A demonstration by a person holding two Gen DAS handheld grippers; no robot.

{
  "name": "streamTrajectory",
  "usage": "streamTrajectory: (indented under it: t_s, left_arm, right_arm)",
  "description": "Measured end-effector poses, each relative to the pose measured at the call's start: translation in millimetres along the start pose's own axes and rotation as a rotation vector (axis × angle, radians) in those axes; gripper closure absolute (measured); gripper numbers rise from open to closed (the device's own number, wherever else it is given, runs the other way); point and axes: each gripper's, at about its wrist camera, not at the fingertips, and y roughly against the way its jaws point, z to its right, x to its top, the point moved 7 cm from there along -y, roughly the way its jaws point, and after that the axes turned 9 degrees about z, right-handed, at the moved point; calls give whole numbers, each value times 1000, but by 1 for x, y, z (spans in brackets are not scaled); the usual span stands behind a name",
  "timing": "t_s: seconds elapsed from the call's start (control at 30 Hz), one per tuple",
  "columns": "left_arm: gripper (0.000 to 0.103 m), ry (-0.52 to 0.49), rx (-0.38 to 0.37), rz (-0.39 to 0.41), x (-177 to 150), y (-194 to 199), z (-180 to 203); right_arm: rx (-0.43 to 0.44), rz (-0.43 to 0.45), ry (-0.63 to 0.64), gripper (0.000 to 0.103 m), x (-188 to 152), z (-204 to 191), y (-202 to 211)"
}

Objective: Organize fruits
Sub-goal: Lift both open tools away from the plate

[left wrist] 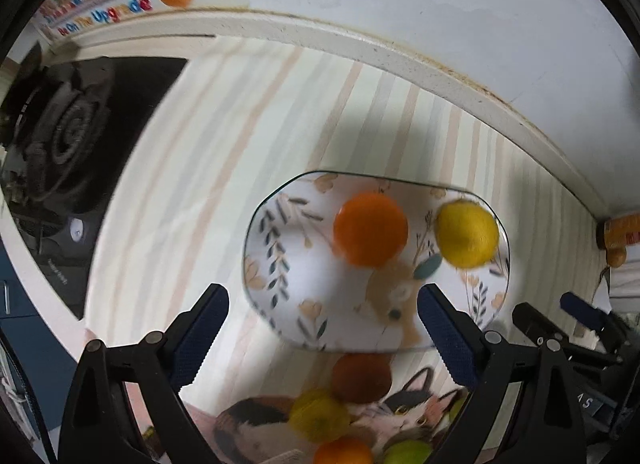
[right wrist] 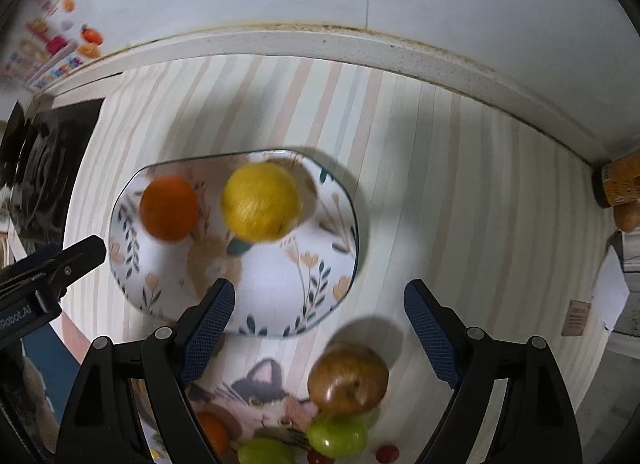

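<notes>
A floral plate [left wrist: 316, 284] [right wrist: 276, 288] lies on the striped cloth with an orange [left wrist: 370, 229] [right wrist: 170, 207] and a yellow lemon-like fruit [left wrist: 466, 234] [right wrist: 262, 201] on it. My left gripper [left wrist: 324, 316] hangs open above the plate's near edge, nothing between its fingers. My right gripper [right wrist: 320, 308] is open too, empty, over the plate's near right edge. Nearer to me, a cat-print mat [right wrist: 260, 388] [left wrist: 412, 404] carries a brown apple [right wrist: 348, 378] [left wrist: 362, 378], green fruits [right wrist: 336, 436], another orange [right wrist: 212, 432] [left wrist: 342, 452] and a yellow fruit [left wrist: 318, 414].
A black gas stove [left wrist: 68, 135] sits left of the cloth. A white ledge [right wrist: 360, 47] and wall close off the far side. An orange-labelled bottle [right wrist: 620, 183] stands in the right corner. Small red fruits [right wrist: 387, 452] lie near the mat.
</notes>
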Motion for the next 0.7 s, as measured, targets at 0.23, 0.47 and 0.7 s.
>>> streamTrajectory:
  t_s: [0.23, 0.47, 0.7]
  left_arm:
    - [6, -33, 36, 102, -29, 50, -1]
    - [7, -45, 49, 188, -48, 100, -1]
    - [6, -30, 13, 223, -58, 136, 3]
  right_arm:
    - [5, 90, 52, 14, -21, -19, 50]
    - [32, 167, 78, 14, -38, -26, 104]
    - [46, 224, 105, 14, -49, -30, 148]
